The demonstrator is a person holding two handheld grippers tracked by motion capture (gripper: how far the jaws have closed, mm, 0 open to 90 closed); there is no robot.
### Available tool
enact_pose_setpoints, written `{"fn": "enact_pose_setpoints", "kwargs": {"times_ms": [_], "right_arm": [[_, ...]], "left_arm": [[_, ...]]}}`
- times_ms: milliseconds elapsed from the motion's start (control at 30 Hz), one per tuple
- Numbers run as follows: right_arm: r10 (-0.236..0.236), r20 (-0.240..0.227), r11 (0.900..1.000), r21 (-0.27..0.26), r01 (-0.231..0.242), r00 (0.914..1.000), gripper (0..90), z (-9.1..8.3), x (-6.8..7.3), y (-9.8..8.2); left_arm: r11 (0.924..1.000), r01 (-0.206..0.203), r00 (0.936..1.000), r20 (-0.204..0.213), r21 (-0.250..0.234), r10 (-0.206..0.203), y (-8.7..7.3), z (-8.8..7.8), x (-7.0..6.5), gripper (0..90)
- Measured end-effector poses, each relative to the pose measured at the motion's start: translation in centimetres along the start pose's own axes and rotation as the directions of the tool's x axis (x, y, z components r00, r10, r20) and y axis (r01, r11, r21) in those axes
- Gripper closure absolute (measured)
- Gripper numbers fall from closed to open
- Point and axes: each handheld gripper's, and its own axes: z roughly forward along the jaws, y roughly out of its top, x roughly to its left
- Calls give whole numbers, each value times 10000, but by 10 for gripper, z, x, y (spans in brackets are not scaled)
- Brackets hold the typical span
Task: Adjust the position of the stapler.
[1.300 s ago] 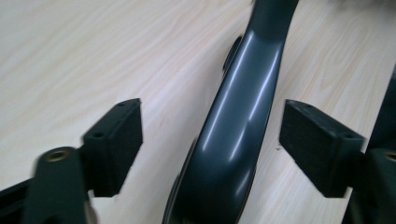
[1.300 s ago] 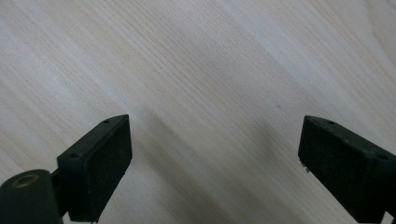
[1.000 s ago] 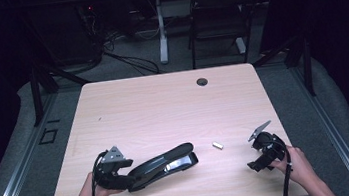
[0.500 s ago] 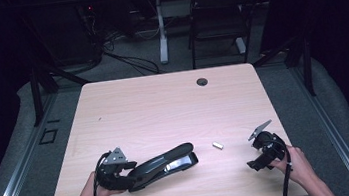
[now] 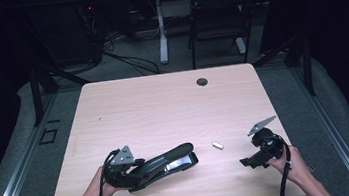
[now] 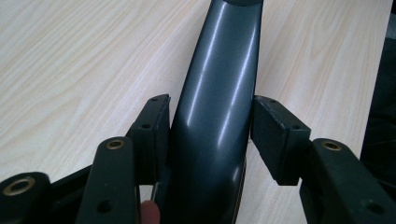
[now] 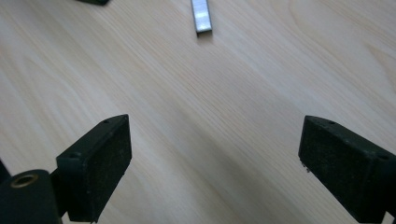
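The table (image 5: 163, 104) carries little: a stapler (image 5: 168, 162) near its 7 o'clock edge, a strip of staples (image 5: 217, 145) toward 5 o'clock, and a dark grommet (image 5: 202, 81) at 12 o'clock, well apart from everything.

The stapler lies with its arm raised off its base. The left gripper (image 6: 208, 135) straddles its rear body: one pad (image 6: 152, 135) touches the shell, while a thin gap seems to remain at the other, so the hold looks loose rather than clamped. The likely slip is here: the shell is smooth, rounded and tapering, so it could squirt forward out of the jaws, or roll, if they close off-centre. With the arm open, a jolt could also snap it down.

The right gripper (image 7: 215, 163) hovers over bare wood, jaws spread wide and holding nothing, with the staples ahead of it at its 12 o'clock. Judging by their form, the staples are thin and flat against the wood; the broad pads may skid over them, push them away, or break the strip.

Nothing stands between either gripper and its target. The table edge near the person's right hand (image 5: 294, 164) is close enough for a nudged strip to fall.
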Motion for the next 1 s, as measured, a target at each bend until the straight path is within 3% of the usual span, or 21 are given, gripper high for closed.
{"fn": "enact_pose_setpoints", "kwargs": {"times_ms": [133,200,333,433,500,633,700,867,900,1000], "right_arm": [[-50,-432,9987,-517,27,9991,92,-1,8,9],[-163,-442,9988,-471,142,9989,92,-2,10,11],[-540,-662,9964,-694,494,9963,93,-1,23,24],[-936,-722,9937,-678,888,9930,93,0,34,32],[-1240,-781,9901,-761,1181,9892,97,1,43,38],[-1924,-1110,9778,-1060,1808,9750,123,6,61,55],[-2309,-1519,9694,-1204,2139,9610,122,11,69,68],[-2656,-1649,9599,-1375,2445,9499,136,25,81,96],[-2781,-1769,9571,-1338,2569,9441,139,28,82,101],[-2924,-1835,9532,-1349,2706,9385,185,34,86,110]], "left_arm": [[9990,-433,9989,171,79,431,1,2,0,499],[9986,-523,9983,248,24,522,2,4,0,504],[9984,-548,9946,868,-167,561,5,10,2,515],[9911,-1286,9890,783,331,1257,11,20,-2,510],[9894,-1396,9875,799,390,1362,13,23,-3,509],[9888,-1442,9866,827,379,1407,13,23,-3,509],[9884,-1469,9859,871,377,1432,13,23,-2,508],[9873,-1568,9831,992,256,1535,11,23,0,509],[9863,-1630,9816,1047,237,1597,11,23,0,508],[9839,-1780,9754,1348,131,1747,13,26,3,508]]}}
